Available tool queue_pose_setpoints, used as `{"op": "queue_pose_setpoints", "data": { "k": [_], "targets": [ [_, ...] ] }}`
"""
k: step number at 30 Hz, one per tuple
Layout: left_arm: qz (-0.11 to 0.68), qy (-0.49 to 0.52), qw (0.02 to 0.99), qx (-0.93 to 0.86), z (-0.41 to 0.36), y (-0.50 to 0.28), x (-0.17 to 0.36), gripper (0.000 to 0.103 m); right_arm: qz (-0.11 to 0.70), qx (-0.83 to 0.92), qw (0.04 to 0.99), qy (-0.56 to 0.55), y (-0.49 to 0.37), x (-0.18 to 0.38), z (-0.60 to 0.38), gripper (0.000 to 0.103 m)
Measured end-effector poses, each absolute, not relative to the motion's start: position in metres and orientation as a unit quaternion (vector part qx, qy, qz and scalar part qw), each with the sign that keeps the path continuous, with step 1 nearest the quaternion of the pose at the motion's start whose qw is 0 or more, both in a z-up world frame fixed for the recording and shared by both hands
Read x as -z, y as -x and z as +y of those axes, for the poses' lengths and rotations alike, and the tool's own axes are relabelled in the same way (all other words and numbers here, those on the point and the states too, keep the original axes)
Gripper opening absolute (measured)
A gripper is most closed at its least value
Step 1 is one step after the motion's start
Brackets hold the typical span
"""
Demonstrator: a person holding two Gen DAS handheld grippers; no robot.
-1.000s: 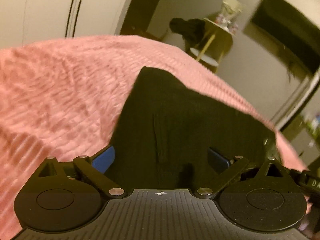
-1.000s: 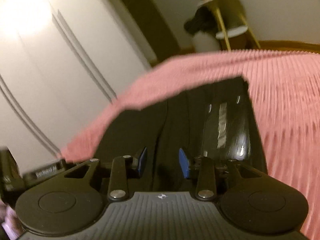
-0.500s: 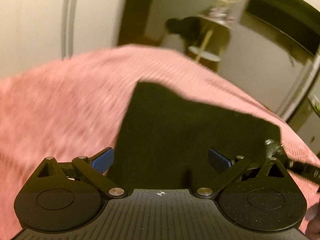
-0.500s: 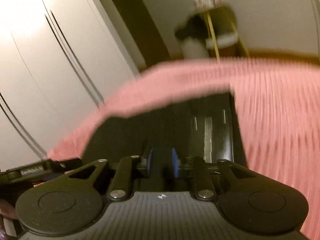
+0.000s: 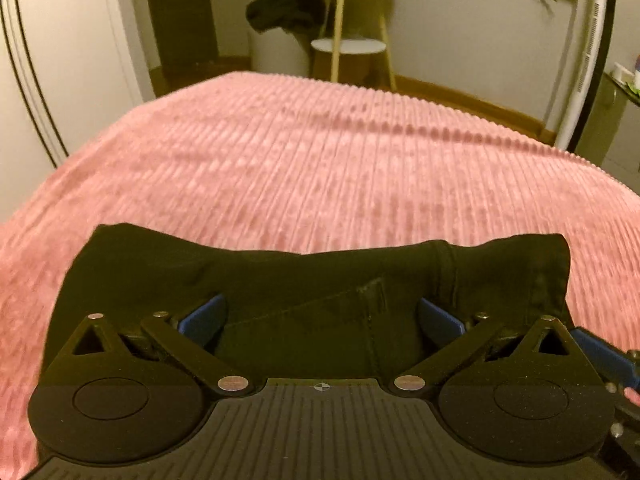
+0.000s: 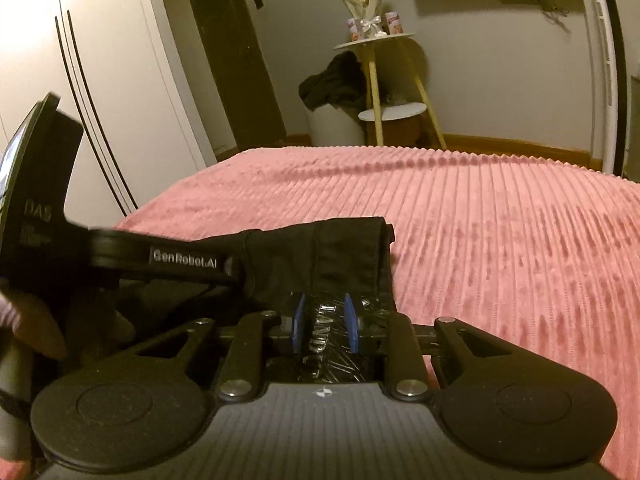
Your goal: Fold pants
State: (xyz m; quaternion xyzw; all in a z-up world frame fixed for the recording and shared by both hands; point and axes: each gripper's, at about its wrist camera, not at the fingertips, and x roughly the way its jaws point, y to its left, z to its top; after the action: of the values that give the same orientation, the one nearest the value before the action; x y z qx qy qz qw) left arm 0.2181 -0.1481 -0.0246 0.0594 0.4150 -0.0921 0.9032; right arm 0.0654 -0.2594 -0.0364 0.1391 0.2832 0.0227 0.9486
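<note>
Risk 1: the right gripper (image 6: 325,322) has its blue pads narrow, set on either side of a slim bunch of the pants (image 6: 320,252) near the glossy printed patch; whether the pads press the cloth can't be told, so if only the top layer is caught, the lower layers may peel away on a lift and the fold opens. Risk 2: the left gripper (image 5: 320,318) stands wide, pads apart w/ cloth between but not pinched; that side is unsupported, so a one-sided pull by the right gripper may skew or drag the bundle across the bedspread (image 5: 320,168). Risk 3: the two tools sit close over the pants; the left unit's body crosses just left of the right gripper, so a jaw may snag or knock the other. Location: pants lie at the near edge of the bedspread, directly under both grippers, far from its back edge. Materials: pants = black, matte, soft woven, visible seams, thick multi-layer rectangular bundle w/ rounded folded edge. Bedspread = pink, plush, ribbed in parallel ridges, likely grippy vs. cloth; gripper pads = blue, flat
</note>
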Motion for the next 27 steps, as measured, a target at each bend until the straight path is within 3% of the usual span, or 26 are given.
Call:
{"op": "queue_pose_setpoints", "data": {
  "k": [11, 18, 23, 27],
  "targets": [
    [0.411, -0.017, 0.908, 0.081, -0.112, -0.164, -0.005, 0.103, 0.277, -0.058, 0.950, -0.134, -0.037, 0.006, -0.253, 0.022],
    [0.419, -0.038, 0.907, 0.038, -0.068, -0.109, -0.014, 0.103, 0.334, -0.071, 0.938, -0.065, -0.018, 0.003, -0.229, 0.023],
    [0.444, -0.018, 0.896, 0.029, -0.049, -0.109, -0.005, 0.103, 0.347, -0.060, 0.934, -0.050, -0.022, 0.009, -0.223, 0.023],
    [0.418, -0.016, 0.907, 0.049, -0.057, -0.110, -0.014, 0.103, 0.348, -0.059, 0.935, -0.047, -0.022, 0.010, -0.222, 0.023]
  ]
}}
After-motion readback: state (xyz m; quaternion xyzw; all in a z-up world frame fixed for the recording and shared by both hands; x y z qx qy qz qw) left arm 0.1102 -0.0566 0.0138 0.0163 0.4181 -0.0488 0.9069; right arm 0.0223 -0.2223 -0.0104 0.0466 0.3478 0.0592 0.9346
